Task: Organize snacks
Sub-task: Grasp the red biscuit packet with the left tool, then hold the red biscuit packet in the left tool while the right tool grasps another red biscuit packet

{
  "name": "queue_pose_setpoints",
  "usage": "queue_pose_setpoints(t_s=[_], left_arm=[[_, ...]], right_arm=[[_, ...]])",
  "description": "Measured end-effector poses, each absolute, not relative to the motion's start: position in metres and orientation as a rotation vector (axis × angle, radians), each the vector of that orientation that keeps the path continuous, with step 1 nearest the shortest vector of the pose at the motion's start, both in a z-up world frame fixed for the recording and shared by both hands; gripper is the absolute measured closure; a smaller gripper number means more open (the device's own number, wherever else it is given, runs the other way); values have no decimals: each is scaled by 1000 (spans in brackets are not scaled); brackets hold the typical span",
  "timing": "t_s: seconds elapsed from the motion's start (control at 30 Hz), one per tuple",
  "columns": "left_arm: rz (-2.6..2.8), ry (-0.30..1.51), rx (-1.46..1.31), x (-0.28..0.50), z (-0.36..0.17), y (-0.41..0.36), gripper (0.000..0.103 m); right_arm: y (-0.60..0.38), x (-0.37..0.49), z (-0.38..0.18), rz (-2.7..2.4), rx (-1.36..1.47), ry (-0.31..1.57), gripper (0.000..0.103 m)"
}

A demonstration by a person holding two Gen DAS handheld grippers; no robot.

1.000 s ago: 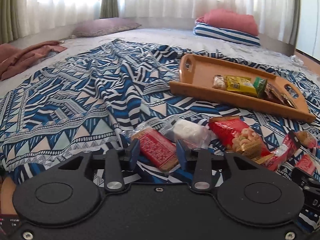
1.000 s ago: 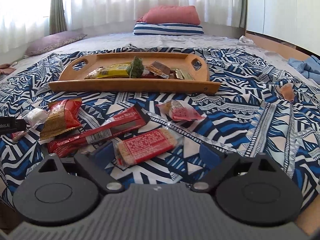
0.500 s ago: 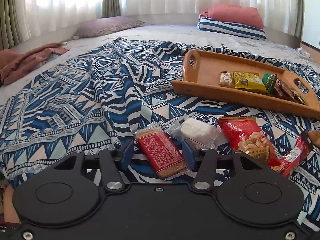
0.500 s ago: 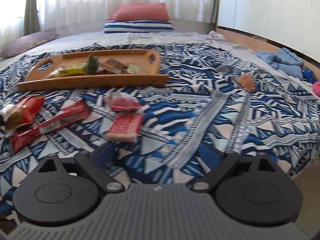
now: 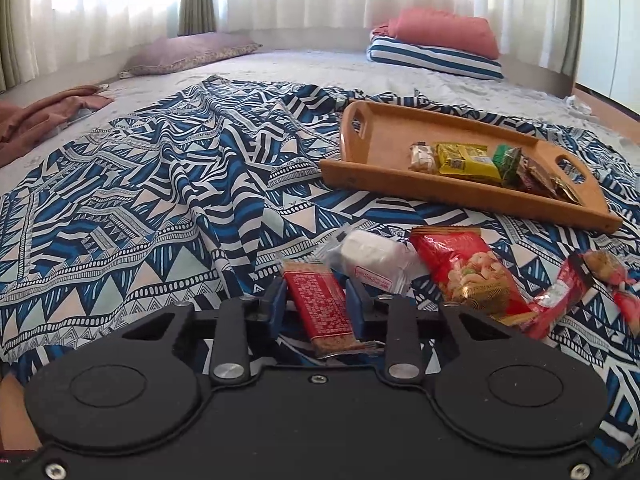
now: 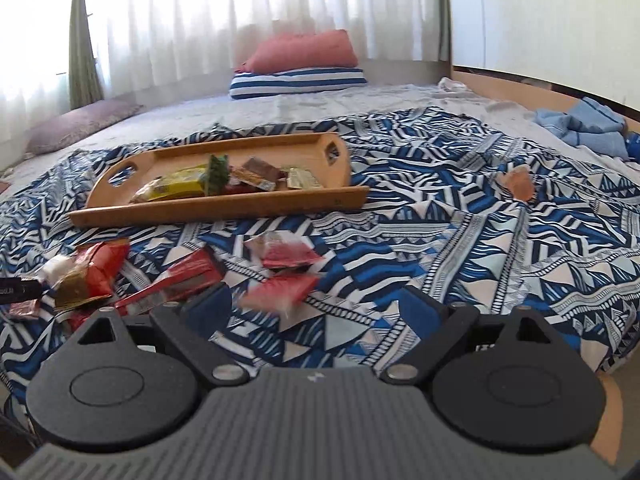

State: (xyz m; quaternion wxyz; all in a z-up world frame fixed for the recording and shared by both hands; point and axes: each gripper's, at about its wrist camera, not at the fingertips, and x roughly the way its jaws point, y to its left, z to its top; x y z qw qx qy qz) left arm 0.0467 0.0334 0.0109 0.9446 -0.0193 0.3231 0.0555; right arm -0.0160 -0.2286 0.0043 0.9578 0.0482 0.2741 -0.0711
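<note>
My left gripper (image 5: 317, 306) is shut on a red-wrapped biscuit bar (image 5: 320, 308) just above the patterned blanket. Beside it lie a white wrapped snack (image 5: 370, 258), a red nut packet (image 5: 466, 272) and a long red bar (image 5: 560, 294). The wooden tray (image 5: 380, 148) with several snacks stands further back on the right. My right gripper (image 6: 316, 308) is open and empty over the blanket. Ahead of it lie a red biscuit packet (image 6: 282, 294), a small red-and-white packet (image 6: 282, 252) and the long red bar (image 6: 176, 284). The tray (image 6: 224, 208) lies beyond them.
A blue-and-white patterned blanket (image 5: 140, 200) covers the bed. Striped and pink pillows (image 6: 300, 68) sit at the back by the curtains. An orange wrapper (image 6: 520, 184) lies on the right. Blue cloth (image 6: 584, 128) lies at the far right, brown cloth (image 5: 36, 116) at the far left.
My left gripper has closed on the red biscuit bar and lifted it slightly. My right gripper has pulled back and swung to the right, away from the red packet, staying open.
</note>
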Motion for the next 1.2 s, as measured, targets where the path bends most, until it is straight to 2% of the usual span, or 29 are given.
queue_pose_setpoints(t_s=[0.17, 0.2, 0.23, 0.27, 0.87, 1.1, 1.2], left_arm=[[94, 658, -20, 40, 10, 35, 71], [105, 652, -11, 39, 10, 34, 68], [120, 649, 1, 40, 9, 32, 61], [129, 648, 14, 42, 9, 30, 59], [-90, 669, 37, 37, 4, 8, 64], [-178, 674, 20, 28, 5, 2, 64], [-141, 682, 37, 26, 6, -1, 61]], right_arm=[[-220, -19, 0, -81, 95, 611, 6], [-218, -20, -1, -88, 98, 613, 6], [-218, -19, -1, -96, 103, 613, 6], [-218, -18, -1, -110, 113, 613, 6], [-215, 27, -11, -226, 125, 669, 7], [-207, 22, -12, -192, 89, 644, 22], [-205, 20, -12, -192, 62, 637, 34]])
